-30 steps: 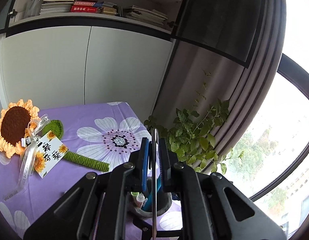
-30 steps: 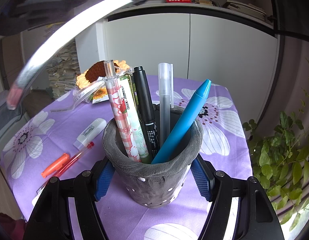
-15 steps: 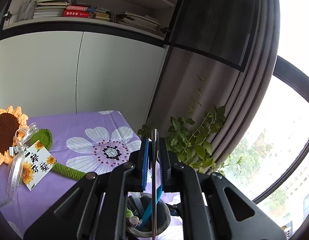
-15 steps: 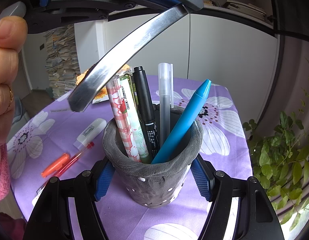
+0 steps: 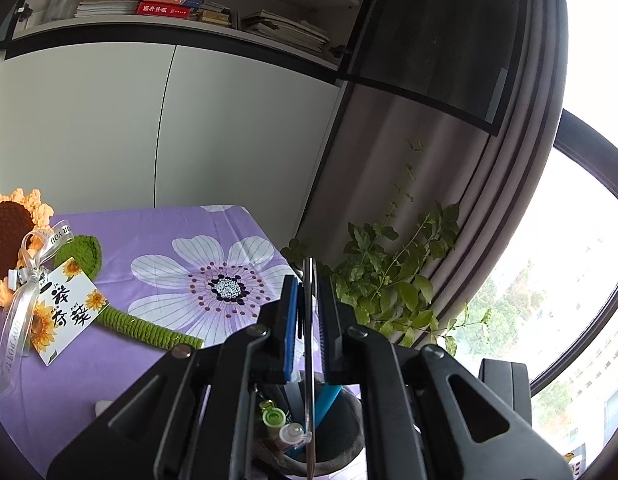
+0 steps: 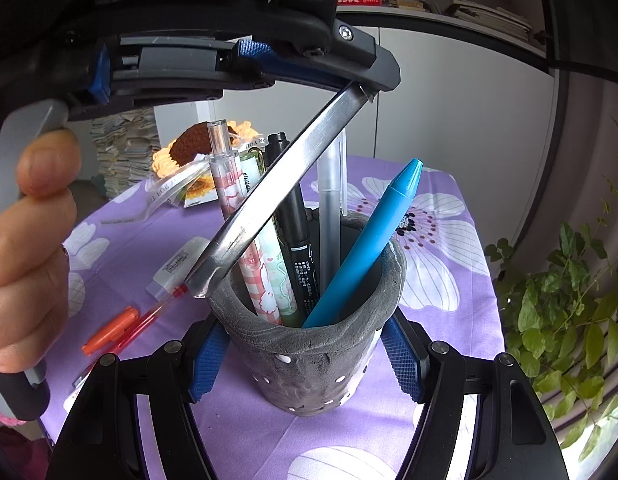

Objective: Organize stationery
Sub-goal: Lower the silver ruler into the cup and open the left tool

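now left hand-held gripper pinching metal ruler, tilting it toward pen cup; right hand-held gripper clamping cup, steadying it.

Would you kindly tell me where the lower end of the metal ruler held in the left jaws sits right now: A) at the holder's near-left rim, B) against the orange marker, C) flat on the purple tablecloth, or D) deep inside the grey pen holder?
A: in the right wrist view the metal ruler's lower end meets the grey pen holder's near-left rim.
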`<state>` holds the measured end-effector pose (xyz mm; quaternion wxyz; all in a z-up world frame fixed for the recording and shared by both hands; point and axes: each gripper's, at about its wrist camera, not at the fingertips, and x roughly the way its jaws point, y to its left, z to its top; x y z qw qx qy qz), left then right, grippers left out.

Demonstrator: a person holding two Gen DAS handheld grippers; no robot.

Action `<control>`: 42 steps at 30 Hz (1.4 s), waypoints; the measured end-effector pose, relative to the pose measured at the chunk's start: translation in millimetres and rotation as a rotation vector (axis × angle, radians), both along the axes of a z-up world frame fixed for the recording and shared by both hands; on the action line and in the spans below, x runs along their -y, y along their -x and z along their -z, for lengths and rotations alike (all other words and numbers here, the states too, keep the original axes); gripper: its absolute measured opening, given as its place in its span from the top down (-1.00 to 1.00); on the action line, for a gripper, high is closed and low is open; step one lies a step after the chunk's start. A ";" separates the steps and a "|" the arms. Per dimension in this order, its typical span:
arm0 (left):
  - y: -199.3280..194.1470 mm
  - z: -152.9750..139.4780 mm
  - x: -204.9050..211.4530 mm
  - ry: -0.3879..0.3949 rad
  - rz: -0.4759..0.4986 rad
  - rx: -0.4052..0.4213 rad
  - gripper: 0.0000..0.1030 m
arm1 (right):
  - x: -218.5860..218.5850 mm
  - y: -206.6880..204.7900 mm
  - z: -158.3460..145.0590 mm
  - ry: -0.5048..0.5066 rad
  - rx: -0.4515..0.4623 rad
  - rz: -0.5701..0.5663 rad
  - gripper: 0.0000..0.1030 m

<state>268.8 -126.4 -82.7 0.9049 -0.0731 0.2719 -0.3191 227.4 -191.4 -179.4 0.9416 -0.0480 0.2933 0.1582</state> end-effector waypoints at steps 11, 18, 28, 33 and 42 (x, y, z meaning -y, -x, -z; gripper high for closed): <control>-3.7 -2.5 1.9 0.019 -0.003 0.024 0.84 | 0.0 0.1 0.0 0.000 0.000 0.001 -0.39; 4.8 4.9 -1.3 -0.005 -0.010 0.044 0.84 | 0.1 0.0 -0.1 -0.001 -0.001 0.000 -0.39; 2.4 5.5 -4.8 0.019 -0.008 0.025 0.84 | 0.6 0.4 -0.3 0.000 -0.001 0.005 -0.39; 10.6 -1.2 -8.9 0.038 0.000 0.051 0.84 | 0.6 0.4 -0.2 0.000 -0.001 0.005 -0.39; 10.3 -3.5 -7.5 0.049 -0.004 0.052 0.84 | 0.6 0.4 -0.2 0.001 0.000 0.006 -0.39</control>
